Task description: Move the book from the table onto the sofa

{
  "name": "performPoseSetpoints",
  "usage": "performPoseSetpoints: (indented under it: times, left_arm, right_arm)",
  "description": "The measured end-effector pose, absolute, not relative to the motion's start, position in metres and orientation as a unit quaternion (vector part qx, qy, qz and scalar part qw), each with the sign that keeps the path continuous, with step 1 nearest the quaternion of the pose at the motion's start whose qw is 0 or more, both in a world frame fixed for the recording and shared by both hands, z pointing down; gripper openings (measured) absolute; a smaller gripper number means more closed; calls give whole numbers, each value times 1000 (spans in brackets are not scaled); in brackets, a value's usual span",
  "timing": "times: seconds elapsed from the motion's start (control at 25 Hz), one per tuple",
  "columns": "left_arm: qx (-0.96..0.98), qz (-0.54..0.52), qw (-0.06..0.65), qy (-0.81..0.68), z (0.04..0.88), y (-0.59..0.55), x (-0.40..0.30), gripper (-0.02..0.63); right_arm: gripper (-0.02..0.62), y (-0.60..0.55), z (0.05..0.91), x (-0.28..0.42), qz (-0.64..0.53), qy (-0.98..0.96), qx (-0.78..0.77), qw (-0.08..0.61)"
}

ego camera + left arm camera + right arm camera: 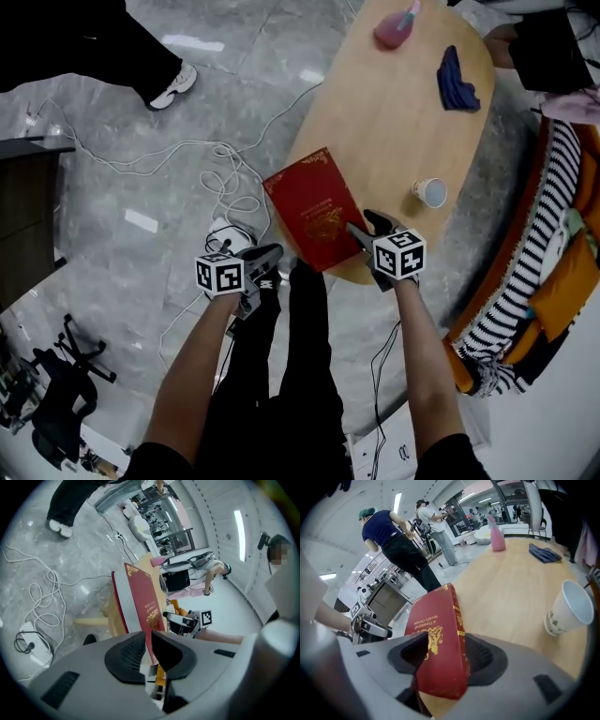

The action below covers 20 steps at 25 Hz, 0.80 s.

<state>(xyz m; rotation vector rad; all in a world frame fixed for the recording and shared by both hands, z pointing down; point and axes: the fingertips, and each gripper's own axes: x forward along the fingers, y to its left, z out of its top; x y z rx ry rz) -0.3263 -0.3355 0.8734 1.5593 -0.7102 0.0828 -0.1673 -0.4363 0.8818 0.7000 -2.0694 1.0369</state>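
one book [436, 620] between the right tongs [447, 654]

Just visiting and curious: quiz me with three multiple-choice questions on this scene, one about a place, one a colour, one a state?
1. Where does the red book lie? A on the sofa; B on the wooden table; C on the floor.
2. What colour is the cloth on the table? A dark blue; B yellow; C white.
3. The jaws of the left gripper are: A wide apart; B clamped on the cup; C together, empty.
Answers: B, it rests on the tabletop; A, it is navy; C, only a slit shows between them.
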Motion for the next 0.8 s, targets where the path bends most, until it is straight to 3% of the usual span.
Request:
performPoseSetpoints:
  times: [0.12, 0.32, 0.52, 0.8]
  left_arm:
    - [680, 9, 671, -296, 884, -340, -318, 178]
    - [679, 14, 672, -295, 905, -344, -317, 298]
    - [677, 27, 677, -288, 924, -338, -314, 337]
    - [683, 31, 688, -244, 931, -335, -310, 345]
  right_arm:
    - [259, -437, 897, -168, 406, -801, 254, 358]
    - [259, -444, 910, -170, 401, -806, 246, 359]
    - [259, -442, 914, -180, 411, -817, 214, 343]
    - [258, -427, 913, -209, 390, -837, 159, 350]
